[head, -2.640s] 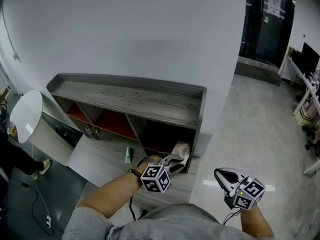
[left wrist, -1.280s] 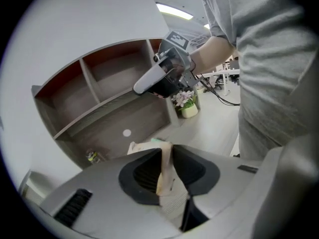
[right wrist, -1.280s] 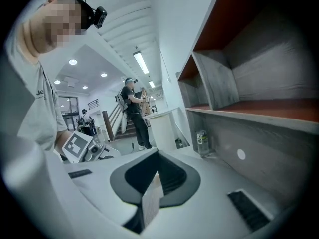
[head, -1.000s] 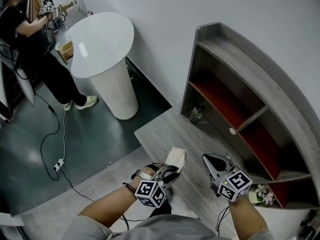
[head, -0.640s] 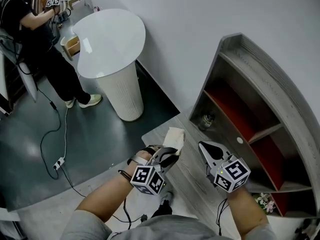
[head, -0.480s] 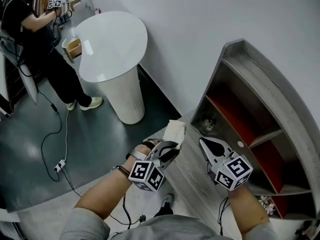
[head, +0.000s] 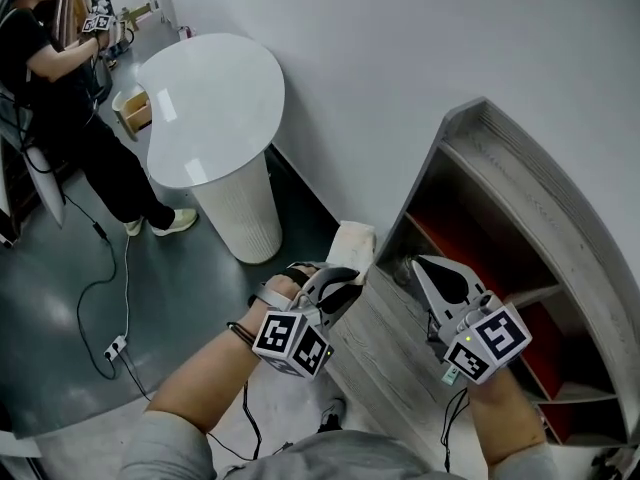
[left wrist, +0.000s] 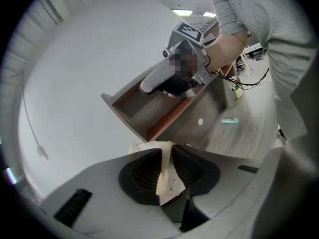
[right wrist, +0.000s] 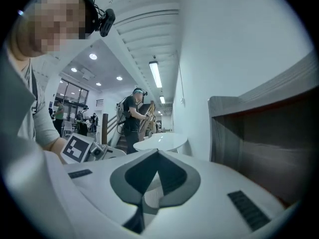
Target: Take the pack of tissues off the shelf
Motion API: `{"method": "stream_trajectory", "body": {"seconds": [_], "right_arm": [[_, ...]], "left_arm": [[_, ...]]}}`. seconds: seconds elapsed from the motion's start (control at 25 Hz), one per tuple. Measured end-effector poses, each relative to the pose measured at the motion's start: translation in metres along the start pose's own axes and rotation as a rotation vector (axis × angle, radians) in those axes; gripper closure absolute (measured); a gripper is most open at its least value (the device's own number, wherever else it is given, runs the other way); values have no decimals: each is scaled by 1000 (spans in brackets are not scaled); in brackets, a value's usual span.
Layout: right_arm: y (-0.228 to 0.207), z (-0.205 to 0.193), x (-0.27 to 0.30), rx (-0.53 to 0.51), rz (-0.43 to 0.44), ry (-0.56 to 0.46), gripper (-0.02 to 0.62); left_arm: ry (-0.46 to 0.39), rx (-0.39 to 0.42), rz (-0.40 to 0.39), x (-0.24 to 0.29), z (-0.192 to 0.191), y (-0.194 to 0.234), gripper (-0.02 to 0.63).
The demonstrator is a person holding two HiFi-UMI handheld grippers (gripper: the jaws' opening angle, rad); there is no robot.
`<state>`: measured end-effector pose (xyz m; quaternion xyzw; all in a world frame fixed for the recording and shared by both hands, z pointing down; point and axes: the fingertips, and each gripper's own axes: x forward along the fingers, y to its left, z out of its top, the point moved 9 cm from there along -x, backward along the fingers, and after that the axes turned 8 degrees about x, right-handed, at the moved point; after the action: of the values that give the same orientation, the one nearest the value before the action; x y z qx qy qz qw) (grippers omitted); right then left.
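Observation:
The pack of tissues (head: 353, 242) is a pale, soft packet, held in the air off the left end of the grey wooden shelf (head: 520, 163). My left gripper (head: 345, 276) is shut on it. In the left gripper view the pack (left wrist: 165, 172) stands edge-on between the two dark pads, with my left gripper (left wrist: 167, 154) pinching it. My right gripper (head: 428, 266) hovers beside it over the shelf's low ledge, shut with nothing in it. Its tips meet in the right gripper view (right wrist: 158, 154).
A white round pedestal table (head: 213, 103) stands on the dark floor to the left. A person (head: 55, 78) with grippers stands beyond it. A cable and socket strip (head: 113, 346) lie on the floor. A small green item (left wrist: 230, 120) lies on the shelf's ledge.
The pack has come out of the shelf's right compartment in my left gripper and been carried to the shelf's left end. Over the last second both grippers rose slightly.

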<state>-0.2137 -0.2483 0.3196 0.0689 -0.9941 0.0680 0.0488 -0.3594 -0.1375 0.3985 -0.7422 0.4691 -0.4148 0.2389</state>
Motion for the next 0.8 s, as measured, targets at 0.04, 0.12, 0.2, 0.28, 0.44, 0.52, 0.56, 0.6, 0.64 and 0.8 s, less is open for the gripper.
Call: {"method": "stream_trajectory", "body": {"seconds": [0.04,0.12,0.2,0.28,0.44,0.52,0.56,0.6,0.64,0.8], "right_arm": [[-3,2,2,-7,-2,-6,577],[-10,-1,8,-21,-9,-7,577],[-17,-11,15,-21,-15,10,577],[-26,-27,22,-3,-18,35,577],[-41,-67,40,29,-27,91,577],[-45,-88,49,37,-31,128,577],[-47,-100,53,44,-34,149,577],[-49,-111,57,53,-36,171,577],[-51,-123,60,63,-37,191,577],[-57,-167,65,114,-41,261,577]], "left_arm": [[1,-1,-4,5,-4,-1,491],[4,-15,-18,17,-14,-5,491],[11,-39,-37,31,-28,-15,491],[25,-57,-61,46,-44,-29,491],[56,-87,-109,78,-81,-60,491],[75,-108,-133,92,-100,-77,491],[83,-122,-146,100,-110,-86,491],[90,-136,-160,107,-119,-96,491],[97,-149,-173,115,-129,-105,491],[132,-162,-219,144,-161,-140,491]]}}
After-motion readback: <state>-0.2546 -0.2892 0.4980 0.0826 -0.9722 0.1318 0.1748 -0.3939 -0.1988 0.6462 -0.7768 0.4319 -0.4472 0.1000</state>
